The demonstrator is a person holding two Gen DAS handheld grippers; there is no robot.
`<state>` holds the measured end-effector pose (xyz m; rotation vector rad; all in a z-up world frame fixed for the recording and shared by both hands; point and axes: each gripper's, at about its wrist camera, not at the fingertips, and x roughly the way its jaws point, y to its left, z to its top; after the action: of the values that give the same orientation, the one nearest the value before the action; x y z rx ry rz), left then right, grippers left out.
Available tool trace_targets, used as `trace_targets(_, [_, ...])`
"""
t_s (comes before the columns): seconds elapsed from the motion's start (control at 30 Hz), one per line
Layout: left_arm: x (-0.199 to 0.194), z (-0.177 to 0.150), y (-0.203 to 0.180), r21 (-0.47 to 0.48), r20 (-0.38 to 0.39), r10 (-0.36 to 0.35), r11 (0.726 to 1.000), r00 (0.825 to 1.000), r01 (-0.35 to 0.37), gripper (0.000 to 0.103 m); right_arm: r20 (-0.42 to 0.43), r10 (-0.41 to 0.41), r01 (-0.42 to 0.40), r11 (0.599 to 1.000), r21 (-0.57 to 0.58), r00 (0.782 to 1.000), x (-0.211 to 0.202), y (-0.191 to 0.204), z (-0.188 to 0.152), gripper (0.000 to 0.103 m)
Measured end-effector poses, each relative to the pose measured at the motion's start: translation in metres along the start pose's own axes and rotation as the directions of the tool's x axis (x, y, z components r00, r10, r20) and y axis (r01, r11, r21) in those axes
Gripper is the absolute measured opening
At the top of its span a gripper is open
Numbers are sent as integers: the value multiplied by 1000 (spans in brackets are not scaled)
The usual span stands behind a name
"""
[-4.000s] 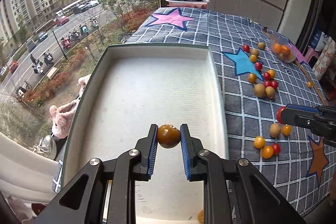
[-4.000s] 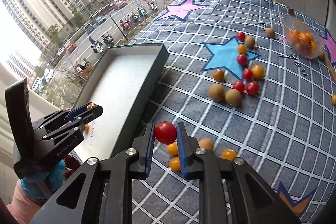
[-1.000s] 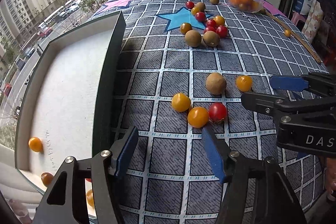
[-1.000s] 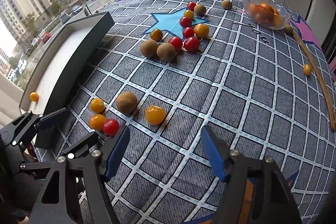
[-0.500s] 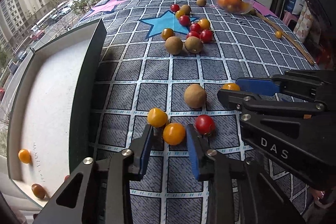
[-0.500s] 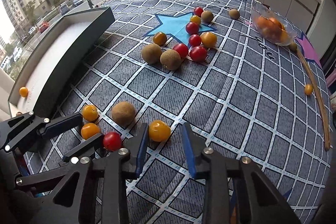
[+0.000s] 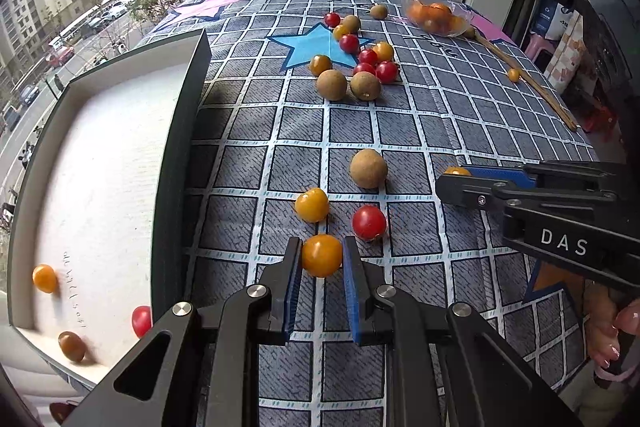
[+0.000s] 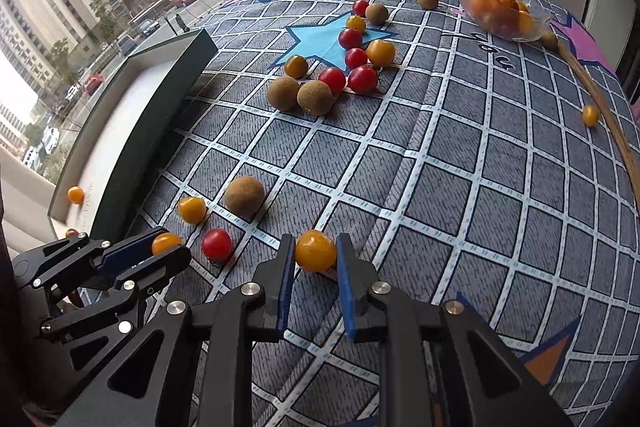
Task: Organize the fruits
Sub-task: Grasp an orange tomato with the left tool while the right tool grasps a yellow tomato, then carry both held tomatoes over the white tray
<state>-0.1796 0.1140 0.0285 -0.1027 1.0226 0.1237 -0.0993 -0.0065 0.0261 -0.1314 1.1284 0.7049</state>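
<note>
My left gripper (image 7: pixel 320 259) is shut on an orange cherry tomato (image 7: pixel 322 255) on the checked cloth; it also shows in the right wrist view (image 8: pixel 160 247). My right gripper (image 8: pixel 314 255) is shut on another orange tomato (image 8: pixel 315 250); it shows in the left wrist view (image 7: pixel 460 177) at the right. Between them lie a red tomato (image 7: pixel 369 222), a yellow tomato (image 7: pixel 312 205) and a brown longan (image 7: pixel 368 167). The white tray (image 7: pixel 184 115) at the left holds an orange tomato (image 7: pixel 44 278), a red one (image 7: pixel 141 319) and a brown one (image 7: pixel 72 346).
A cluster of red and orange tomatoes and two longans (image 7: pixel 348 85) lies farther back on a blue star. A glass bowl of oranges (image 7: pixel 436 15) stands at the far right. A wooden stick (image 7: pixel 528 83) lies along the right edge. A window is at the left.
Both grippers have closed from wide open onto an orange tomato each. The left gripper moved forward over the cloth beside the tray.
</note>
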Motion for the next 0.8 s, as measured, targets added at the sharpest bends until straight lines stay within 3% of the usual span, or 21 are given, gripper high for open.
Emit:
trace_targets(0.4, [-18, -2, 8, 4, 32, 2, 1000, 999, -2, 21, 0, 11, -11, 1000, 6, 1000, -13, 6, -5, 22])
trace_targets(0.8, [-36, -2, 32, -41, 78, 7, 999, 997, -4, 21, 1, -5, 5, 999, -54, 1000, -17, 36, 4, 22])
